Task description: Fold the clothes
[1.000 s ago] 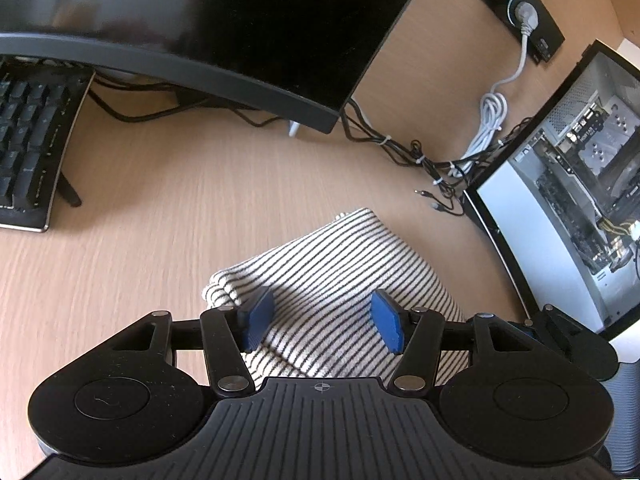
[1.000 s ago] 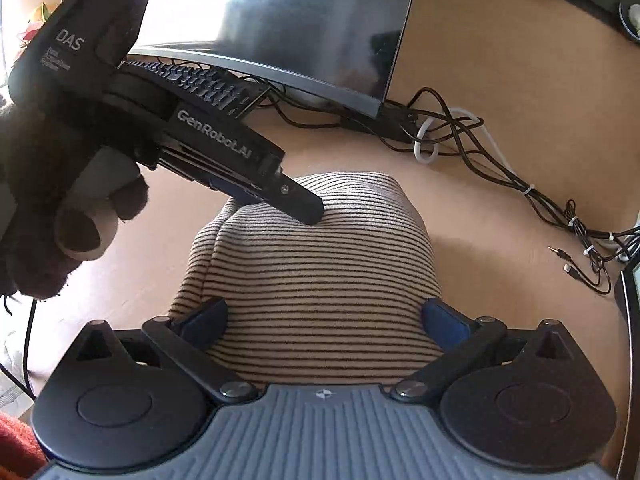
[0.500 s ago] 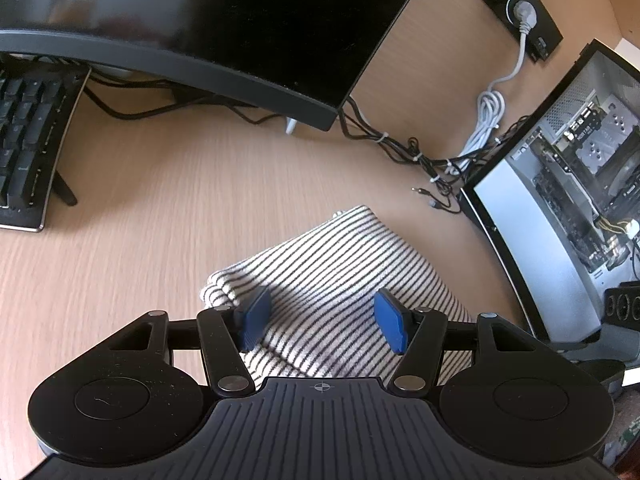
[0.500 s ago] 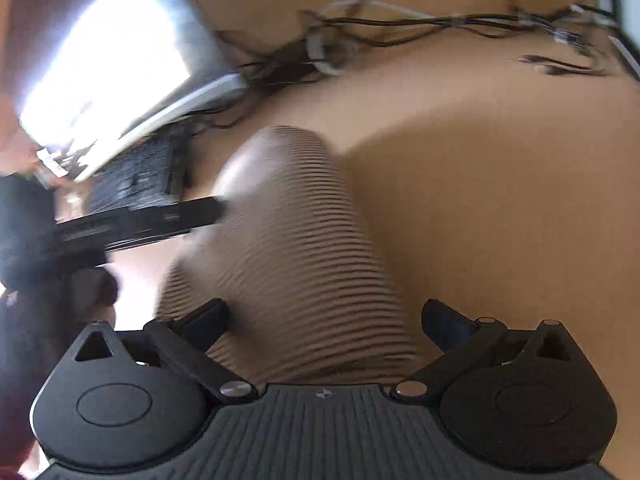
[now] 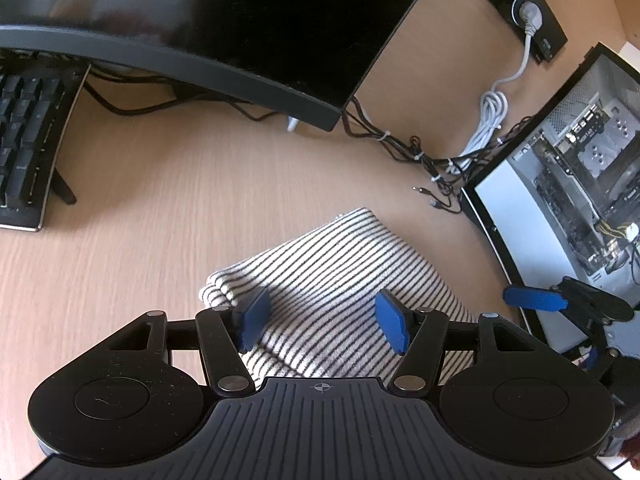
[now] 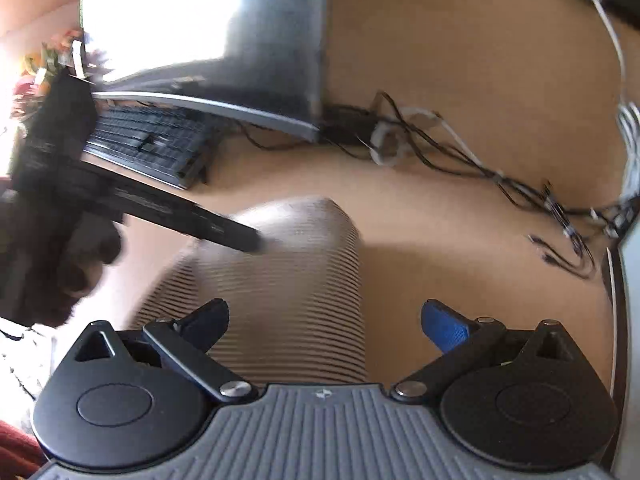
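Note:
A folded white cloth with thin dark stripes [image 5: 340,268] lies on the wooden desk [image 5: 180,208]. My left gripper [image 5: 322,322] hangs open just over its near part, blue pads apart with cloth showing between them. In the right wrist view the same cloth [image 6: 288,292] is blurred, and my right gripper [image 6: 326,320] is wide open above its near edge, holding nothing. The left gripper's black tip [image 6: 244,238] reaches onto the cloth's far left corner, held by a dark gloved hand [image 6: 52,248]. One blue finger [image 5: 534,300] of the right gripper shows at the right edge.
A curved dark monitor [image 5: 200,20] stands behind the cloth, a black keyboard [image 5: 24,152] to its left. Tangled cables [image 5: 420,156] run to an open computer case [image 5: 580,168] on the right. A power strip [image 5: 520,4] lies at the back.
The right gripper has risen and swung, blurring its view; its blue finger now shows at the right edge of the left wrist view. The left gripper and the cloth stayed put.

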Motion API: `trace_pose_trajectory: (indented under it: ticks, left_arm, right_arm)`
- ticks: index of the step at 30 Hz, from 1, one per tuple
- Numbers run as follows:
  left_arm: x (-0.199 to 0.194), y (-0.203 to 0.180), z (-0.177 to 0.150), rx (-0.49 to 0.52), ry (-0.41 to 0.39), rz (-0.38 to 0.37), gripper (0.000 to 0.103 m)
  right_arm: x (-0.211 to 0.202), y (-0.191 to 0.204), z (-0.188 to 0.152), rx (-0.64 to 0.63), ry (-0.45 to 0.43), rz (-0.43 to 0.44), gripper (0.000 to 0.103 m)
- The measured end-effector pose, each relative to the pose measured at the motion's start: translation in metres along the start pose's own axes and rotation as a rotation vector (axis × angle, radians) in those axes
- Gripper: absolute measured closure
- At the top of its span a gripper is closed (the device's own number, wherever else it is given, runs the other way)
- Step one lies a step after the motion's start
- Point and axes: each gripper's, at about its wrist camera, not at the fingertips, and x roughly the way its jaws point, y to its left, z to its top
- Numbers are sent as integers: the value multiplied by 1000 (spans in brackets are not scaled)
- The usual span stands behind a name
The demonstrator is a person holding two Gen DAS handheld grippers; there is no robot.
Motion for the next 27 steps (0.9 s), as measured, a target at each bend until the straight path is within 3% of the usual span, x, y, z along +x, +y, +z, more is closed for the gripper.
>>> trace_pose_trajectory:
  ticks: [3,5,7,9,11,17,27]
  left_arm:
    - [0,0,0,-8,-8,-3,36]
    - [0,-1,0,-8,-10,2,34]
    - [-1,-4,1,-4,-11,20,34]
    - [-6,-11,0,-3,-20,73,33]
    - [-13,-21,-2,14,-38,124,25]
    - [-14,-43,-18,135,-52,194,23]
    - [-8,-42,-21,162,-46,190,21]
  right_arm:
    - [14,31,-4,-99,13,23,0]
    - [32,54,-16,-223,52,-36,0]
    - [39,69,-31,-320,-11,-92,0]
    - [38,66,-32,-299,-8,-89,0]
    - [37,61,-34,-278,-13,-75,0]
    - [37,50,-31,-228,-3,-39,0]
    - [42,17,-33,-78,93,14,0]
